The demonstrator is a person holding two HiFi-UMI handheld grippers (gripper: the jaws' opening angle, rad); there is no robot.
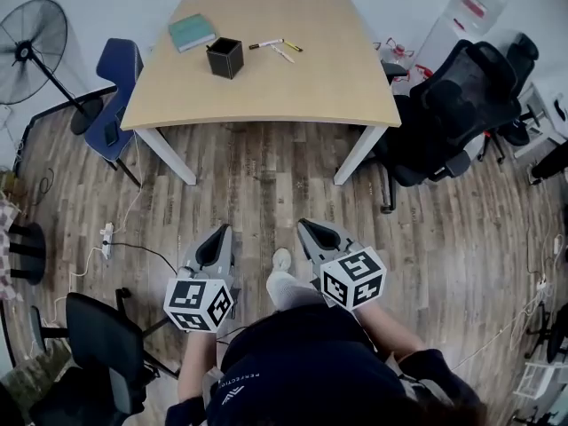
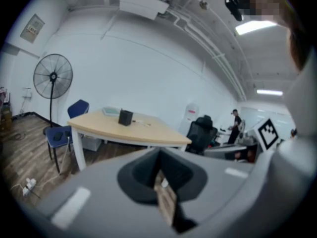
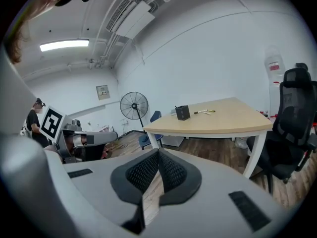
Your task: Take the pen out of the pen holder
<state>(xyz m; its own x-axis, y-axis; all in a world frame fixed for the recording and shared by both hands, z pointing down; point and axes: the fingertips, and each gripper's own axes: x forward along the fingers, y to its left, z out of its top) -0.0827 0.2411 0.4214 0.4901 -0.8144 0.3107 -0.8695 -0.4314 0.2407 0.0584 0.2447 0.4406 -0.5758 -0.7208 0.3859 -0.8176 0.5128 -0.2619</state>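
Note:
A black square pen holder (image 1: 224,58) stands on the light wooden table (image 1: 266,96) at the far side of the room. What it contains is too small to make out. Two pens (image 1: 266,43) lie on the tabletop just right of it. Both grippers hang over the wood floor, far short of the table, in front of the person's body. My left gripper (image 1: 224,230) and my right gripper (image 1: 304,224) both point toward the table with their jaws shut and nothing between them. The holder (image 2: 126,117) also shows small in the left gripper view, and the holder (image 3: 183,112) in the right gripper view.
A teal book (image 1: 192,32) lies at the table's back left. A blue chair (image 1: 115,96) stands left of the table and a black office chair (image 1: 453,114) to its right. A standing fan (image 1: 31,41) is at far left. A power strip (image 1: 106,235) with cables lies on the floor.

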